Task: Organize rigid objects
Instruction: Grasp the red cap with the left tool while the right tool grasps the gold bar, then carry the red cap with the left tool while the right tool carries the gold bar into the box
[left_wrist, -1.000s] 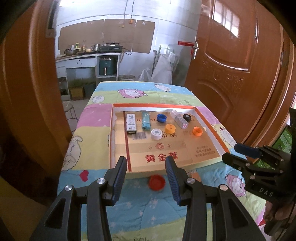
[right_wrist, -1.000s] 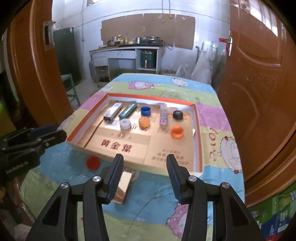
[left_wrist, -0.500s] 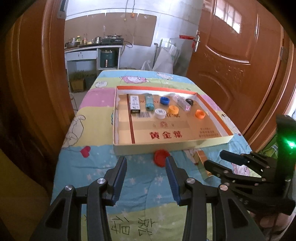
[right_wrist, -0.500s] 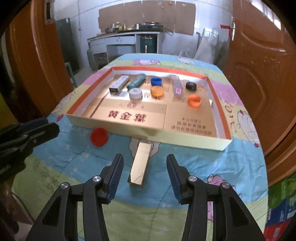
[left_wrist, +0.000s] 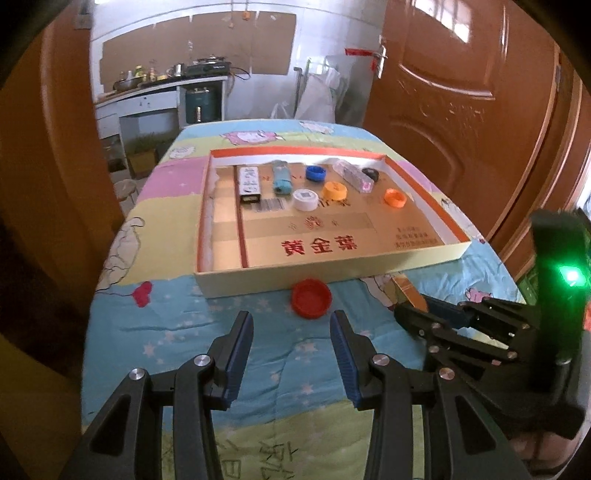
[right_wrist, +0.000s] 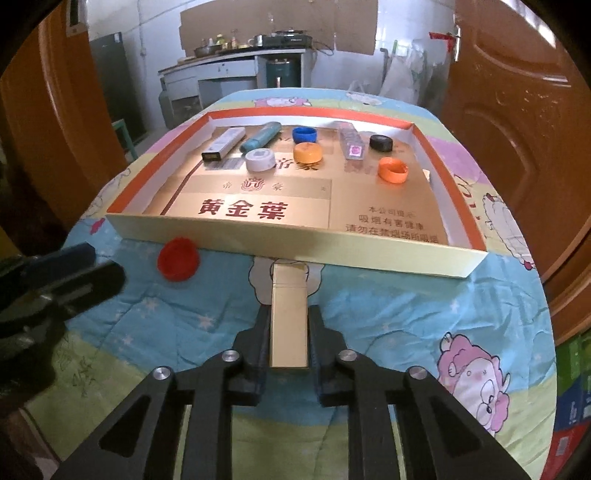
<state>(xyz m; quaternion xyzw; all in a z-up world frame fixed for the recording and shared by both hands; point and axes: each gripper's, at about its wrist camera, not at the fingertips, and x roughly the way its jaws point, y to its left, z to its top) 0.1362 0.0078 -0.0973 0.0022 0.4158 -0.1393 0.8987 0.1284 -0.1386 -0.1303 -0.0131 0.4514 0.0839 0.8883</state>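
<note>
A gold rectangular box (right_wrist: 288, 284) lies on the quilt just in front of the cardboard tray (right_wrist: 295, 245), and my right gripper (right_wrist: 289, 312) is shut on its near end, pads pressed on both long sides. A red cap (left_wrist: 311, 298) sits on the quilt against the tray's front wall (left_wrist: 332, 271). My left gripper (left_wrist: 291, 325) hangs open just short of it, with nothing between its fingers. In the left wrist view the right gripper (left_wrist: 410, 314) shows at the right with the gold box (left_wrist: 406, 290) at its tips. The red cap (right_wrist: 178, 259) and left gripper (right_wrist: 74, 269) appear left in the right wrist view.
The tray holds a white-and-black box (left_wrist: 249, 182), a teal tube (left_wrist: 280, 179), blue (left_wrist: 316, 172), white (left_wrist: 306, 199), orange (left_wrist: 334, 191) and black caps, and a clear box (left_wrist: 352, 175). Wooden doors flank the quilt-covered table (left_wrist: 155, 332).
Both grippers have come down toward the quilt. The right gripper's fingers have closed onto the gold box. The left gripper stays open, now nearer the red cap.
</note>
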